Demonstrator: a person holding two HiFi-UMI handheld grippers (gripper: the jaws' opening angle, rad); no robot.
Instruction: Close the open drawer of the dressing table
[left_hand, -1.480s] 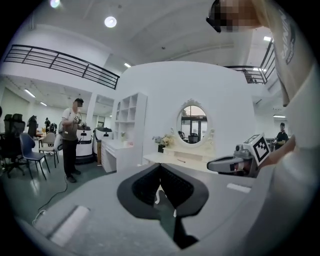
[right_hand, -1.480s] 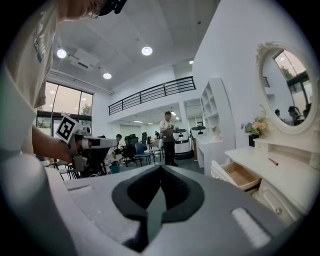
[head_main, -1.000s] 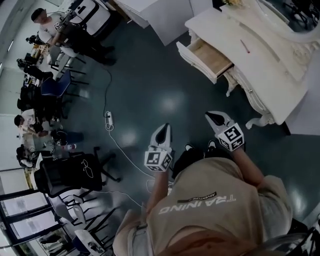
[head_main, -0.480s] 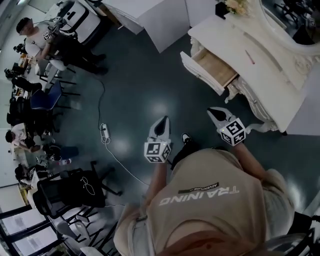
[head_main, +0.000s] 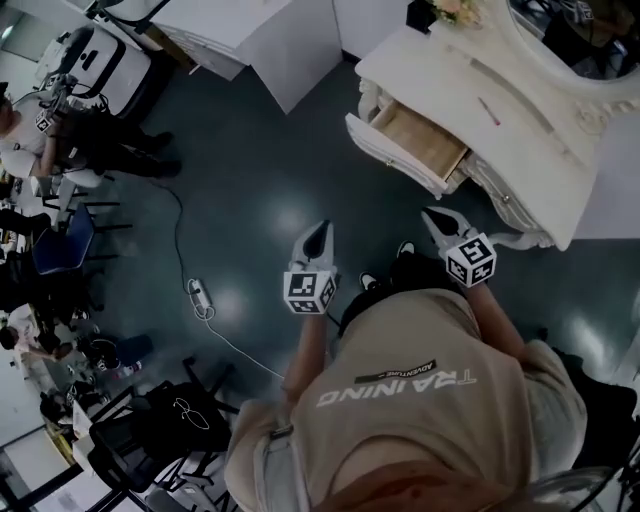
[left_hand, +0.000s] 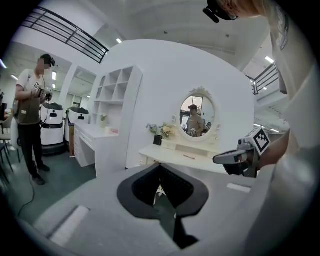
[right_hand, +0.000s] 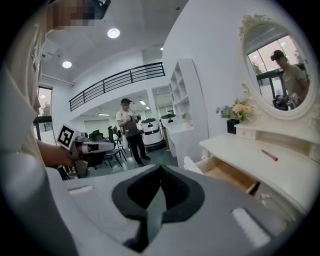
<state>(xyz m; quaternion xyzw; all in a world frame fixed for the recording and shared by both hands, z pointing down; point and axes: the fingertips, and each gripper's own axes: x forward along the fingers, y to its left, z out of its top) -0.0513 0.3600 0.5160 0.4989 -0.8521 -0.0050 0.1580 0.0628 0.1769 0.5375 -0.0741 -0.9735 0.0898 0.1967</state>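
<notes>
**A:** Where is the drawer sitting?

**B:** In the head view the table (head_main: 520, 130) is standing at one o'clock. The drawer (head_main: 428, 140) is hanging well out of its side toward the person, showing bare wood inside.

**A:** How is it going to handle?

**B:** I'm judging it to be stiff, fairly light and sliding straight. An off-centre shove is likely risking a jam, so I'm favouring a flat push on the middle of the white front (head_main: 390, 155), with no gripping.

**A:** And the grippers?

**B:** Both are hovering over the floor (head_main: 260, 200), well apart from the drawer and pointing toward it. The right gripper (head_main: 436, 222) is sitting nearer, with the drawer at twelve o'clock from it. The left gripper (head_main: 318, 235) is seeing it at two o'clock. Each pair of jaws is pressing together at the tips and pinching nothing.
</notes>
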